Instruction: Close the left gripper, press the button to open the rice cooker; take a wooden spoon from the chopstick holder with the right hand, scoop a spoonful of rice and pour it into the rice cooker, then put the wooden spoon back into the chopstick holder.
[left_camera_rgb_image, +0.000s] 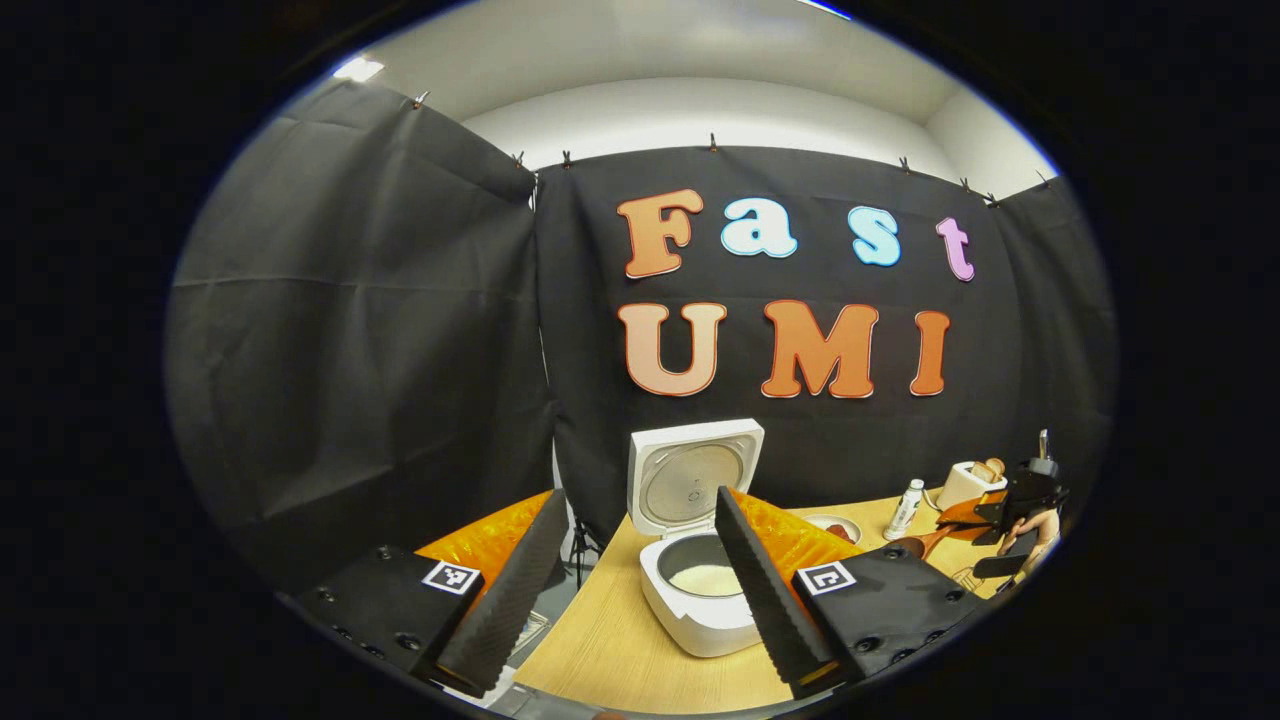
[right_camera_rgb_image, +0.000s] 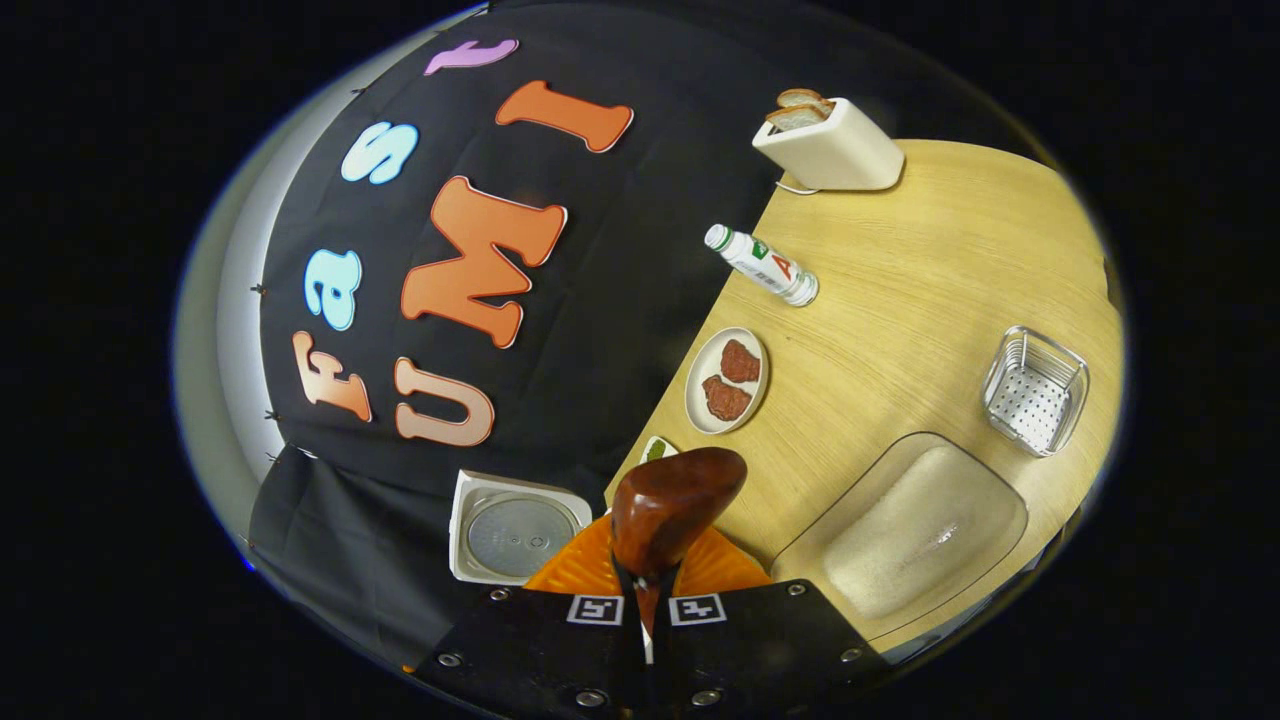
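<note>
Left gripper view is showing us our left gripper (left_camera_rgb_image: 635, 590) with its fingers (left_camera_rgb_image: 505, 600) standing wide apart, holding nothing. Between them we are seeing the rice cooker (left_camera_rgb_image: 700, 590) sitting on the desk (left_camera_rgb_image: 620, 650). Its lid (left_camera_rgb_image: 692, 478) is standing up, open, and something pale is lying in the pot. Far off to the right, a hand is carrying the other gripper (left_camera_rgb_image: 1020, 500), and the wooden spoon (left_camera_rgb_image: 915, 545) is sticking out from it over the desk.

Right gripper view is looking down on the desk (right_camera_rgb_image: 900, 300), tilted. Our right gripper (right_camera_rgb_image: 645, 590) is squeezing the handle of the wooden spoon (right_camera_rgb_image: 675, 505) between both fingers, and the spoon bowl is pointing forward. We cannot tell if rice is in it. Just beside it on the left we are seeing the open lid (right_camera_rgb_image: 515, 530). A clear tub of rice (right_camera_rgb_image: 905, 530) is sitting to the right. Farther off are a plate (right_camera_rgb_image: 700, 400) with two brown pieces, a bottle (right_camera_rgb_image: 765, 265) lying down, a toaster (right_camera_rgb_image: 830, 150) and a metal basket (right_camera_rgb_image: 1035, 390).
</note>
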